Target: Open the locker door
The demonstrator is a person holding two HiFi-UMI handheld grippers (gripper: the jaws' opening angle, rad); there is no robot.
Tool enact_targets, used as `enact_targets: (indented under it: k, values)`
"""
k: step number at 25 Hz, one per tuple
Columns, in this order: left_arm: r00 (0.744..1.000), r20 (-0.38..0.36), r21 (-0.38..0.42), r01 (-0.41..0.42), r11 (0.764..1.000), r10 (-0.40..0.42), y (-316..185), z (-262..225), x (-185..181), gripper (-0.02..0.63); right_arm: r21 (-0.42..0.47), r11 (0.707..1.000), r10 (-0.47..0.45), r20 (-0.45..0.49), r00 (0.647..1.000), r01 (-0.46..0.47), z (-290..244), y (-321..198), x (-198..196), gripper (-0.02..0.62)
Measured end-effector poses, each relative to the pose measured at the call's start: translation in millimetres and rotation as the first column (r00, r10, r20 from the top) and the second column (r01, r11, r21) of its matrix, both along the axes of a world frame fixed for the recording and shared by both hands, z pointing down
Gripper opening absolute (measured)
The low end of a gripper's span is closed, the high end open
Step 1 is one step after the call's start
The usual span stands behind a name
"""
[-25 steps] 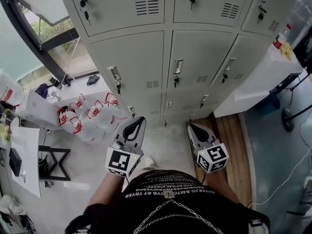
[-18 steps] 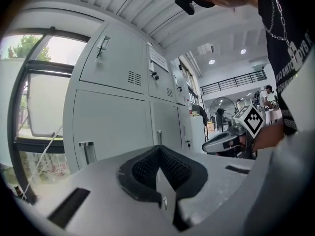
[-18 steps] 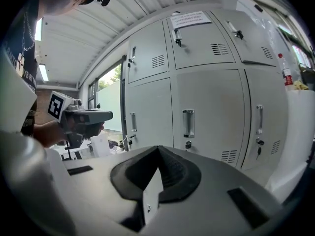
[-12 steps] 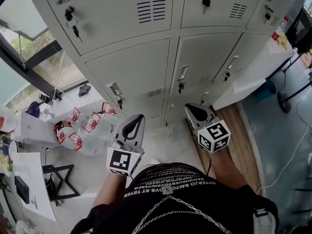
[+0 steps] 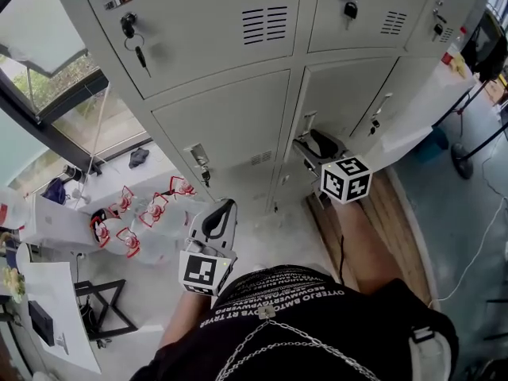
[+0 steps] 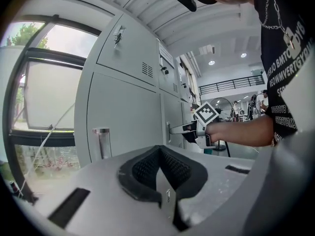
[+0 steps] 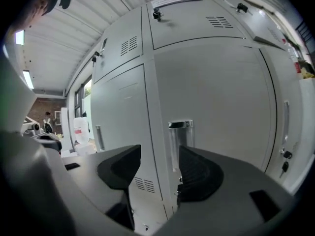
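Right hand-held gripper point(image 7: 158, 157), jaws just opened apart; chrome handle point(image 7: 180, 134) showing in their gap, grey locker door point(image 7: 216, 87) behind

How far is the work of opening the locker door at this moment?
Done: the right tongs stand at the middle locker's handle, and their jaws have just been opening. In hand: the handle shows in the gap, but no pad presses on it. Still to do: grip it and pull; the door is still flush and shut. The left tongs are shut and empty.
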State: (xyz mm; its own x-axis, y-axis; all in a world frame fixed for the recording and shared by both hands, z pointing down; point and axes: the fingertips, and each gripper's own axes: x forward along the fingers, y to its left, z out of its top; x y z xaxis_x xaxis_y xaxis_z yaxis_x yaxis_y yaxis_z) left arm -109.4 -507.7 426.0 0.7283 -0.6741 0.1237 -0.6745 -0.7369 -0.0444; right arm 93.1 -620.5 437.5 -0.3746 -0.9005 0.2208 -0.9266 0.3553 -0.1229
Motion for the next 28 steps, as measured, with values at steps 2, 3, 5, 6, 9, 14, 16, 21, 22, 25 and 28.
enact_targets:
  k: [2,3,5,6,9,14,16,21,22,25,28]
  values:
    - [1.0,0.012,-0.01,0.01,1.0,-0.01,2,3,-7,0.0,-0.001,1.0,0.01,0.006,1.0,-0.01,0,-10,3,0.222]
    - [1.0,0.016,-0.013,0.016,1.0,-0.016,2,5,-10,0.0,0.001,1.0,0.006,0.01,1.0,-0.006,-1,-14,2,0.222]
    - [0.999,0.018,-0.019,0.029,0.999,-0.029,3,7,-17,0.0,0.005,1.0,0.001,0.009,1.0,-0.001,-3,-22,-1,0.222]
    - [0.999,0.017,-0.023,0.036,0.999,-0.036,3,8,-20,0.0,0.004,1.0,0.004,0.0,1.0,-0.004,-3,-26,-1,0.222]
    - [0.999,0.014,-0.029,0.043,0.999,-0.043,5,11,-23,0.0,0.001,1.0,-0.001,-0.002,1.0,0.001,-4,-33,-8,0.227]
    - [1.0,0.014,-0.033,0.025,0.999,-0.025,7,16,-16,0.0,-0.003,1.0,-0.012,0.001,1.0,0.012,-5,-27,-13,0.284]
    - [1.0,0.008,-0.045,0.021,0.999,-0.02,8,18,-11,0.0,-0.009,1.0,-0.007,-0.005,1.0,0.007,-5,-20,-8,0.271]
    - [1.0,0.014,-0.055,-0.018,0.998,0.019,8,23,11,0.0,-0.015,1.0,0.007,-0.017,1.0,-0.007,-4,3,4,0.234]
    - [0.999,0.016,-0.051,-0.029,0.998,0.029,8,22,17,0.0,-0.014,1.0,0.021,-0.022,1.0,-0.022,-4,8,8,0.212]
    - [0.998,0.019,-0.027,-0.058,0.998,0.059,12,14,41,0.0,-0.005,0.999,0.051,-0.036,0.998,-0.052,-2,21,24,0.123]
    - [0.997,0.022,-0.003,-0.077,0.997,0.078,22,3,66,0.0,-0.018,1.0,0.011,-0.041,0.999,-0.012,-1,37,32,0.115]
